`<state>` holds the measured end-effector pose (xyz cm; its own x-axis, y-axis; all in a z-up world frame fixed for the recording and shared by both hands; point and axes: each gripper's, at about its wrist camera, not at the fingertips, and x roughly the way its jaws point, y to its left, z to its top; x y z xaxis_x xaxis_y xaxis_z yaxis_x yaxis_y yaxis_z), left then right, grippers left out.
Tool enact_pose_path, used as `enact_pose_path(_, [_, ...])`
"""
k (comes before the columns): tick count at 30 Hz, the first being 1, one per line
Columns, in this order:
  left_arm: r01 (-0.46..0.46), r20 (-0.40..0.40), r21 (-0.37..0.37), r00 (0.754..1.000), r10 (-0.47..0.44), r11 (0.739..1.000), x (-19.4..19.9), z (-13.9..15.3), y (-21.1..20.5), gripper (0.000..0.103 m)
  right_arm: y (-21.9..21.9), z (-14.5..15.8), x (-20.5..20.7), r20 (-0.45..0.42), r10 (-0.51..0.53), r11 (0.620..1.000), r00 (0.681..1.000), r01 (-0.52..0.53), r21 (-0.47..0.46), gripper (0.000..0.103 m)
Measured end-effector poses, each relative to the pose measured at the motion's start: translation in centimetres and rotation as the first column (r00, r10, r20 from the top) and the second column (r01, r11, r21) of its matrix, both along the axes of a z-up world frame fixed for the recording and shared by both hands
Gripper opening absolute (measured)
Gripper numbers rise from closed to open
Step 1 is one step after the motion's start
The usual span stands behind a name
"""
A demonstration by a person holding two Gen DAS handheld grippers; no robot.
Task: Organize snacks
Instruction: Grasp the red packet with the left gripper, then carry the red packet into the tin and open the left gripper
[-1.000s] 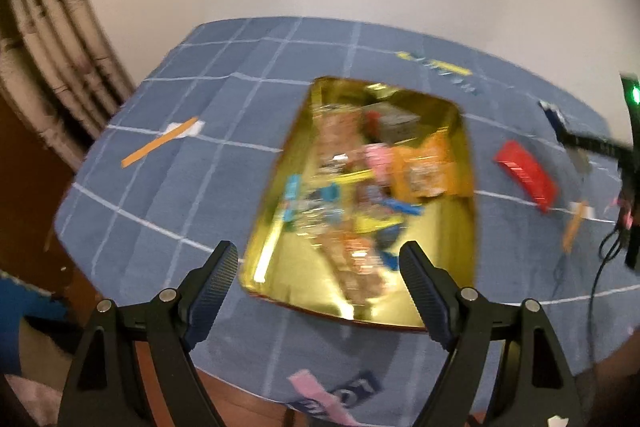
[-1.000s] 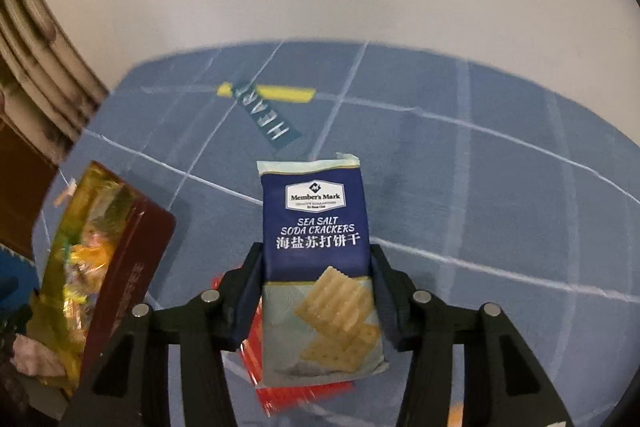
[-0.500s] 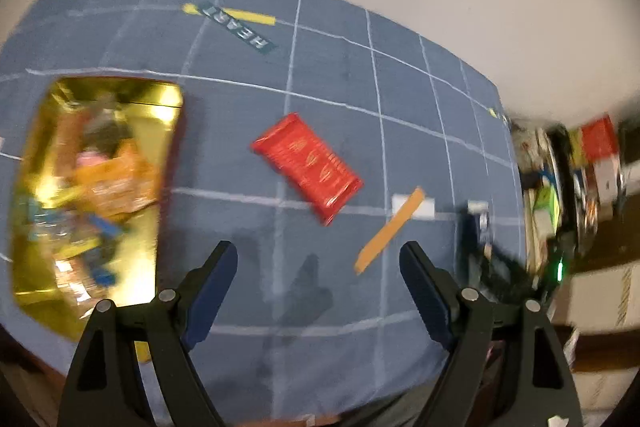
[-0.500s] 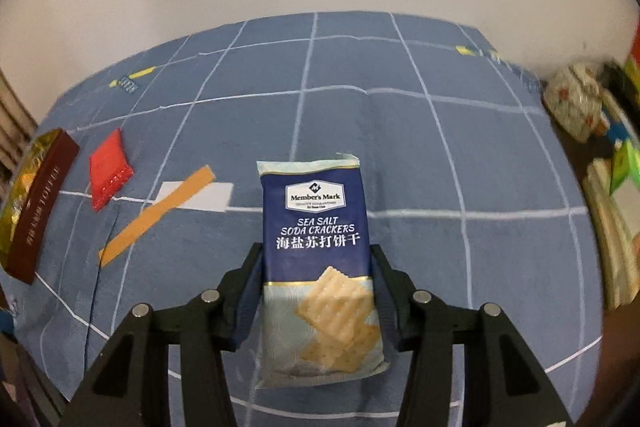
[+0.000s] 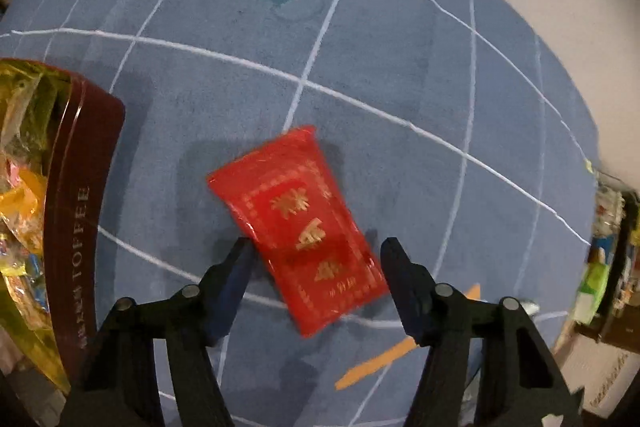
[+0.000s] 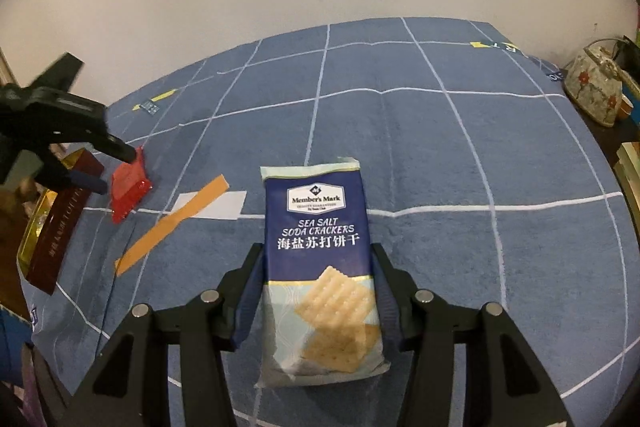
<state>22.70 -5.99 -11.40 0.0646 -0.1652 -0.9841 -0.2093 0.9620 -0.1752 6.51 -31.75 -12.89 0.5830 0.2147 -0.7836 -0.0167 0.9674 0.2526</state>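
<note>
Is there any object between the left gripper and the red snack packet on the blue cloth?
Nothing visible. The red packet lies flat on the blue cloth, already between the closing fingers of the left gripper, which are not yet pressing it.

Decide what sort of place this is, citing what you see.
Probably a lived-in room at home: a table under a blue grid cloth, a toffee tin of sweets, and a patterned teapot beside stacked books.
</note>
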Motion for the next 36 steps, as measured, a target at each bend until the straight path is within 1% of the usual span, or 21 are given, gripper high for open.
enact_pose_path(4, [-0.033, 0.012, 0.038, 0.999, 0.032, 0.999, 0.4, -0.4, -0.4, 0.062, -0.4, -0.1, -0.3, 0.024, -0.013, 0.999, 1.0, 0.012, 0.036, 0.053])
enact_pose_path(6, [-0.026, 0.01, 0.068, 1.0, 0.026, 0.997, 0.6, -0.6, -1.1, 0.062, -0.7, -0.2, -0.4, 0.027, -0.02, 0.998, 0.999, 0.018, 0.063, 0.053])
enact_pose_path(7, [-0.02, 0.011, 0.094, 1.0, 0.019, 0.995, 0.5, -0.6, -1.3, 0.059, -0.8, -0.2, -0.4, 0.028, -0.022, 0.997, 0.999, 0.02, 0.076, 0.053])
enact_pose_path(8, [-0.014, 0.013, 0.136, 1.0, 0.013, 0.991, 0.4, -0.6, -1.7, 0.051, -0.9, -0.2, -0.5, 0.032, -0.026, 0.996, 0.999, 0.023, 0.088, 0.053])
enact_pose_path(9, [-0.006, 0.019, 0.153, 1.0, 0.003, 0.988, 0.2, -0.6, -2.1, 0.048, -1.0, -0.2, -0.6, 0.035, -0.028, 0.995, 0.999, 0.024, 0.093, 0.053])
enact_pose_path(10, [0.021, 0.033, 0.153, 0.999, -0.026, 0.988, 0.0, -0.6, -2.5, 0.045, -1.0, -0.2, -0.6, 0.037, -0.027, 0.995, 0.999, 0.024, 0.092, 0.053])
enact_pose_path(12, [0.079, 0.044, 0.145, 0.995, -0.086, 0.986, -0.5, -0.5, -3.4, 0.044, -0.8, -0.1, -0.7, 0.038, -0.027, 0.996, 0.999, 0.024, 0.086, 0.053])
enact_pose_path(14, [0.135, 0.07, 0.169, 0.986, -0.148, 0.976, -1.8, -0.4, -3.9, 0.044, -0.8, -0.1, -0.7, 0.041, -0.028, 0.996, 0.999, 0.024, 0.083, 0.053])
enact_pose_path(17, [0.203, 0.131, 0.16, 0.966, -0.225, 0.966, -4.3, 0.1, -4.4, 0.044, -0.7, -0.1, -0.7, 0.047, -0.027, 0.997, 0.999, 0.024, 0.073, 0.053])
enact_pose_path(19, [0.228, 0.16, 0.165, 0.954, -0.254, 0.959, -6.0, 0.5, -4.4, 0.044, -0.5, -0.1, -0.8, 0.051, -0.025, 0.998, 0.998, 0.023, 0.059, 0.053])
enact_pose_path(21, [0.251, 0.19, 0.156, 0.941, -0.278, 0.955, -7.8, 1.1, -4.1, 0.044, -0.3, -0.1, -0.7, 0.054, -0.025, 0.999, 0.998, 0.023, 0.037, 0.053])
enact_pose_path(24, [0.281, 0.25, 0.156, 0.916, -0.313, 0.947, -10.7, 2.7, -3.2, 0.044, -0.1, -0.1, -0.7, 0.053, -0.026, 1.0, 0.998, 0.025, 0.017, 0.051])
enact_pose_path(26, [0.305, 0.29, 0.156, 0.895, -0.339, 0.94, -12.6, 4.2, -3.1, 0.044, -0.1, -0.1, -0.6, 0.052, -0.028, 1.0, 0.998, 0.027, 0.011, 0.051])
enact_pose_path(28, [0.315, 0.313, 0.163, 0.882, -0.351, 0.935, -13.6, 5.3, -2.4, 0.044, 0.1, 0.0, -0.6, 0.051, -0.028, 1.0, 0.998, 0.028, -0.008, 0.051])
enact_pose_path(30, [0.319, 0.324, 0.149, 0.879, -0.351, 0.936, -14.6, 6.5, -1.7, 0.044, 0.4, 0.0, -0.6, 0.049, -0.029, 0.999, 0.998, 0.031, -0.029, 0.05])
enact_pose_path(35, [0.307, 0.334, 0.116, 0.884, -0.328, 0.945, -15.7, 8.4, 0.8, 0.044, 0.9, 0.0, -0.6, 0.046, -0.03, 0.998, 0.999, 0.032, -0.061, 0.049])
enact_pose_path(36, [0.301, 0.337, 0.112, 0.885, -0.321, 0.947, -16.4, 9.0, 1.4, 0.044, 0.9, 0.0, -0.6, 0.045, -0.032, 0.997, 0.998, 0.035, -0.064, 0.049])
